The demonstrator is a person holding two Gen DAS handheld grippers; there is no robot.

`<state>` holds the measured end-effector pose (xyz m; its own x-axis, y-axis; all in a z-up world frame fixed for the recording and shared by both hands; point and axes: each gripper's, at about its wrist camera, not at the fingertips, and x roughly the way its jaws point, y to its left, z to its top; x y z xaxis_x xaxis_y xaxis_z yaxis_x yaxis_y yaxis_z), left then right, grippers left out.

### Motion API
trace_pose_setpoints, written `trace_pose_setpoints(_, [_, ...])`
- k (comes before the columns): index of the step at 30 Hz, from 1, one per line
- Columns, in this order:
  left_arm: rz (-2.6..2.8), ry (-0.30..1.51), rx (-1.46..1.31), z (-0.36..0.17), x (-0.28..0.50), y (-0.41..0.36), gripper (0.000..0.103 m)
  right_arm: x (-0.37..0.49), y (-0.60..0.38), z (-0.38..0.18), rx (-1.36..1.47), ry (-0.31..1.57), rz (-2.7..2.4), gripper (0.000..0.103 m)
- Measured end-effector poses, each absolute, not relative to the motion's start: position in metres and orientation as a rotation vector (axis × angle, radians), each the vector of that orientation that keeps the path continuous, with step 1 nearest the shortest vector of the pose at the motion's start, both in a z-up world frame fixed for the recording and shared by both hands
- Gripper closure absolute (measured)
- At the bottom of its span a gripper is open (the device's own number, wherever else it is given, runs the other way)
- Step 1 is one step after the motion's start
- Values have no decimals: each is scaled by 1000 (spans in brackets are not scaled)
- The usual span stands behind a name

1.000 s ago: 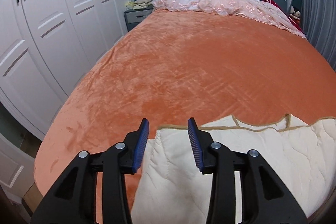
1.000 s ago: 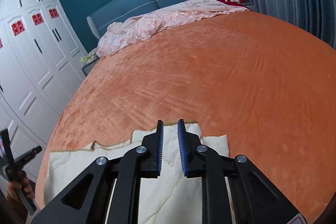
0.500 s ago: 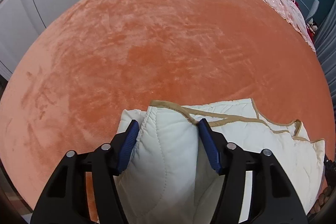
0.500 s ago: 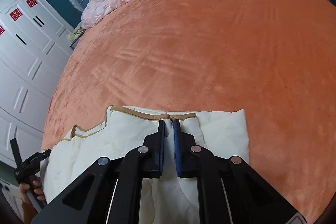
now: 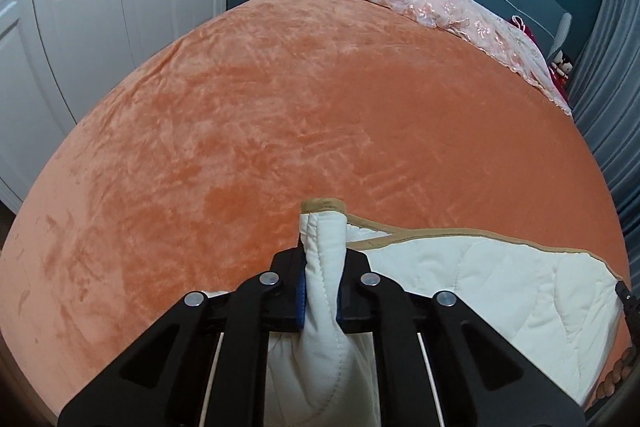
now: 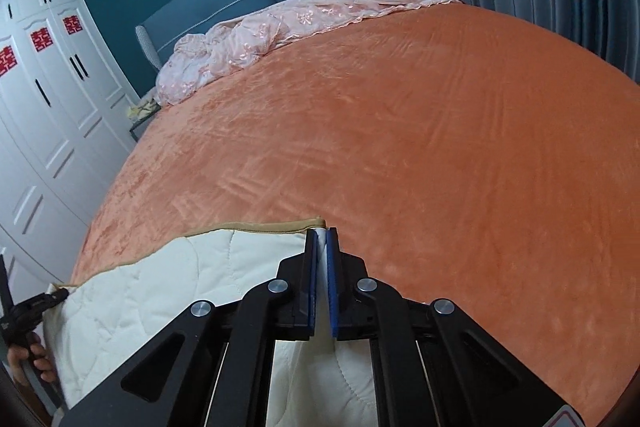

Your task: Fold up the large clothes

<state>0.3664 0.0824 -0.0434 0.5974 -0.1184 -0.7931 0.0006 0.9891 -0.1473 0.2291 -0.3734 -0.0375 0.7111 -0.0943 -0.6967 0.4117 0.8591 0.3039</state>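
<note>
Left hand-held gripper (image 5: 319,291) just clamped cream quilted garment (image 5: 480,279); right hand-held gripper (image 6: 321,275) pinches corner; lower garment cropped.

One cream quilted garment (image 5: 480,283), two grippers, one bed (image 5: 320,115)

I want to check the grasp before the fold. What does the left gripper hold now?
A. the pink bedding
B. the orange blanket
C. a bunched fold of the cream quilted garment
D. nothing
C: the left gripper is shut on a fold of the cream quilted garment, bunched between its pads.
</note>
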Motion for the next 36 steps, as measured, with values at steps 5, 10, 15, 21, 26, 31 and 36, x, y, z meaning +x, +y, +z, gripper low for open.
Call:
trace_pose_setpoints(5, [-1,990,-10,-82,388,62,95,251,-367,-73,360,842,-373,99])
trace_pose_setpoints(10, [35,1029,36,-125,390,61,93,258,-362,-112,325,911,-387,98])
trace_pose_setpoints(15, [54,1012,20,-149,389,66,91,262,-350,-134,264,928,-399,97])
trace_pose_setpoints(21, [66,973,29,-155,388,64,91,266,-345,-144,233,934,-405,96])
trace_pose_setpoints(26, [74,962,34,-156,388,62,90,268,-344,-145,217,931,-418,94])
trace_pose_setpoints(31, [86,990,53,-151,392,62,82,269,-347,-140,220,942,-414,90])
trace_pose_setpoints(36, [117,953,19,-101,382,82,57,252,-351,-86,254,866,-463,85])
